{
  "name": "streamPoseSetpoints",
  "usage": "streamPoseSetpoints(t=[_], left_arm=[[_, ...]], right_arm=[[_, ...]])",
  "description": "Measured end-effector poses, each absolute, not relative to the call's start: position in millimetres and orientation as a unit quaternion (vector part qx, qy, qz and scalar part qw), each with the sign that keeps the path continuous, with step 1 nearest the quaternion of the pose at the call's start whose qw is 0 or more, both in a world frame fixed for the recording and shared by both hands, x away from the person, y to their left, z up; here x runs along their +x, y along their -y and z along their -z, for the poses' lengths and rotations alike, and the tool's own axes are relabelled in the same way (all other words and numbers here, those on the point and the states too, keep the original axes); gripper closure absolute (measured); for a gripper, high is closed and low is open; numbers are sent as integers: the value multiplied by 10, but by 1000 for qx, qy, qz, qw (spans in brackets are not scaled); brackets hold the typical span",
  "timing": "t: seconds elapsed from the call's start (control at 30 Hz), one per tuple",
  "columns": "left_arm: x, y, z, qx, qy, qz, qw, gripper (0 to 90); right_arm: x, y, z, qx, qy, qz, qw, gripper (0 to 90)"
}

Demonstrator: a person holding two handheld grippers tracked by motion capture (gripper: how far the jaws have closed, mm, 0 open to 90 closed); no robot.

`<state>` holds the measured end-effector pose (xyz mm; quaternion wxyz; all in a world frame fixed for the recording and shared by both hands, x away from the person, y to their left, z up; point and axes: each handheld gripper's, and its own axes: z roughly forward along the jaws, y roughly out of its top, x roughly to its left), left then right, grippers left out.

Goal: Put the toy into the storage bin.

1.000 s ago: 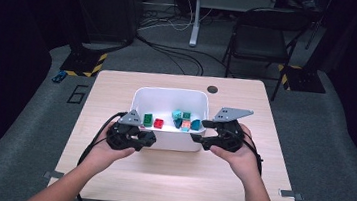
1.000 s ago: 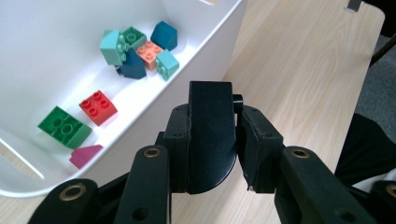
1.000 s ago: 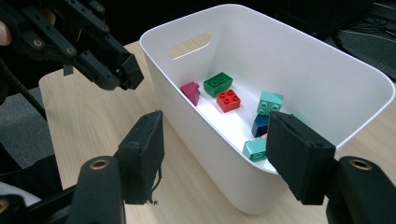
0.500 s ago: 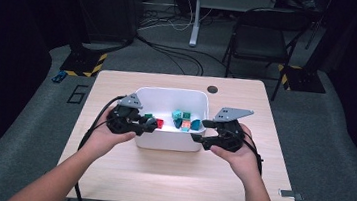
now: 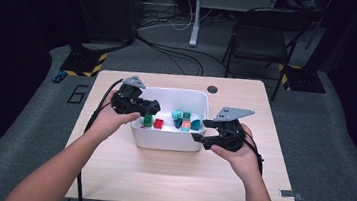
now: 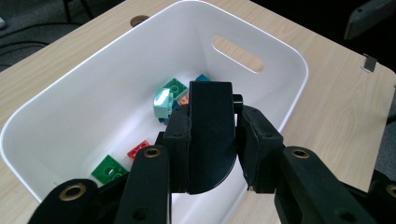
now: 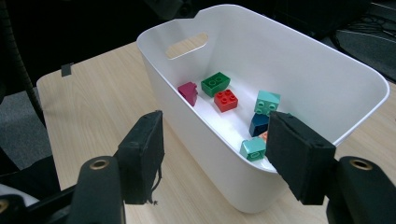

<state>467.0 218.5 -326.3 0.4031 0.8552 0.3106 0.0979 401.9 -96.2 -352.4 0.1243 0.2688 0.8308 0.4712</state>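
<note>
High view: white bin (image 5: 167, 142) at the centre of a wooden table (image 5: 173, 180), coloured bricks on its floor. Left gripper (image 5: 148, 108) at 9 o'clock of the bin, over the left rim, held in the left hand (image 5: 114, 119). Right gripper (image 5: 202, 133) at 4 o'clock of the bin, beside its right front corner, cupped in the right hand (image 5: 238, 154).

Left gripper view: jaws closed on a black block (image 6: 210, 135), pads pressing both of its sides, above the bin's interior. Beyond it, toward 12 o'clock, a pale mint brick (image 6: 163, 103) and a green brick (image 6: 175, 87); toward 8 o'clock, a red brick (image 6: 138, 148) and another green brick (image 6: 108, 169) on the bin floor.

Right gripper view: jaws wide apart, nothing between the pads; left jaw over bare table, right jaw at the bin's near rim. Inside the bin, a maroon brick (image 7: 188, 92) at 11 o'clock, the green brick (image 7: 215, 83) and red brick (image 7: 226, 100) just beside it, a mint brick (image 7: 267, 102) and a dark blue brick (image 7: 258, 124) toward 1 o'clock, another mint piece (image 7: 253, 149) against the near wall.
</note>
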Motion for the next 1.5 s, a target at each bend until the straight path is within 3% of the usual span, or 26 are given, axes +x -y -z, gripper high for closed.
streamPoseSetpoints(t=[1.2, 1.33, 1.5], left_arm=[[5518, -1533, 3861, 869, -304, -67, 385, 663], [5546, -1532, 3893, 872, -307, -75, 374, 557], [5522, -1562, 3855, 872, -310, -85, 369, 522]], right_arm=[[4040, 987, 3561, 270, -830, -474, 120, 364], [4053, 1014, 3557, 273, -827, -475, 123, 364], [4042, 1004, 3545, 271, -827, -476, 126, 364]])
